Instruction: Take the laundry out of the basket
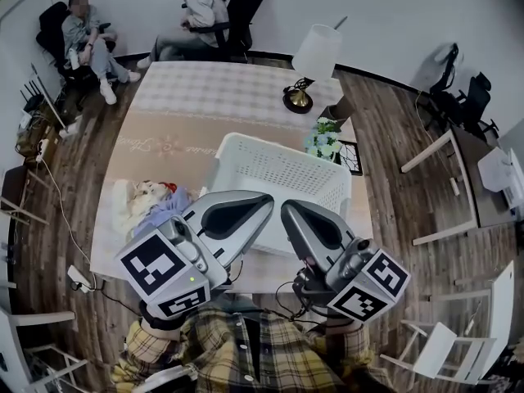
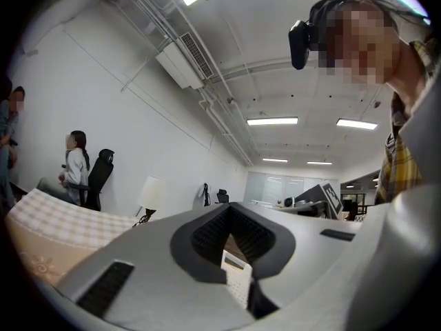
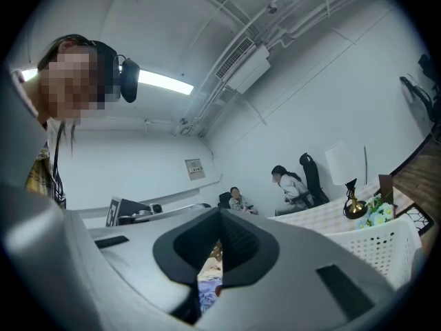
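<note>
A white slatted laundry basket (image 1: 270,170) stands on the table (image 1: 213,97), and what I see of its inside holds nothing. A pile of laundry (image 1: 151,199) in white, blue and red lies on the table just left of it. My left gripper (image 1: 266,201) and right gripper (image 1: 288,210) hover side by side over the basket's near edge, tips almost meeting, both shut and holding nothing. In the left gripper view the shut gripper (image 2: 233,209) shows a sliver of basket (image 2: 238,274) through its gap. Past the shut right gripper (image 3: 220,216) the laundry (image 3: 209,281) peeks through, with the basket (image 3: 382,250) to the right.
A lamp (image 1: 315,56) and a small pot of flowers (image 1: 323,142) stand on the table's far right side. Two people sit on chairs beyond the far edge of the table. White folding frames and an office chair (image 1: 458,97) stand on the wooden floor at right.
</note>
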The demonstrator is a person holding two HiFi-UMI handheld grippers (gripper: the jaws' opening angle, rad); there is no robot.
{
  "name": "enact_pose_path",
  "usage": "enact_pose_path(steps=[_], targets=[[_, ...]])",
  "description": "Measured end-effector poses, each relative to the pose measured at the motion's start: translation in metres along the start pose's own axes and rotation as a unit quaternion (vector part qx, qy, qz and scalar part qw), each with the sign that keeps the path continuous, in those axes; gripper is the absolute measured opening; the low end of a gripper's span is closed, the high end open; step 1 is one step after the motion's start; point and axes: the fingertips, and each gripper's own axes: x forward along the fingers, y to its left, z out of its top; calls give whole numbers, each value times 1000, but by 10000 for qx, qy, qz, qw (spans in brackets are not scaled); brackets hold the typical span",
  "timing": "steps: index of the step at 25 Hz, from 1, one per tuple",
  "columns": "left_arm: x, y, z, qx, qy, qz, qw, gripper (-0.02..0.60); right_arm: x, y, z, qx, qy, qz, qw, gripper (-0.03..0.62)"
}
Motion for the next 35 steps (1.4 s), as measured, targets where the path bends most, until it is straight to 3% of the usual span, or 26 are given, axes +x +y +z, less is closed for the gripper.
enact_pose_path(steps=[19,29,35], targets=[[2,14,-3,7,100,-34,9999,8,13,-4,-13,44,300,-40,9995,-3],[7,19,0,381,13,56,9993,8,3,-9,-13,-18,322,-166,9993,-3],[14,26,18,541,-107,-120,9984,8,4,-16,5,-189,147,-316,9992,-3]])
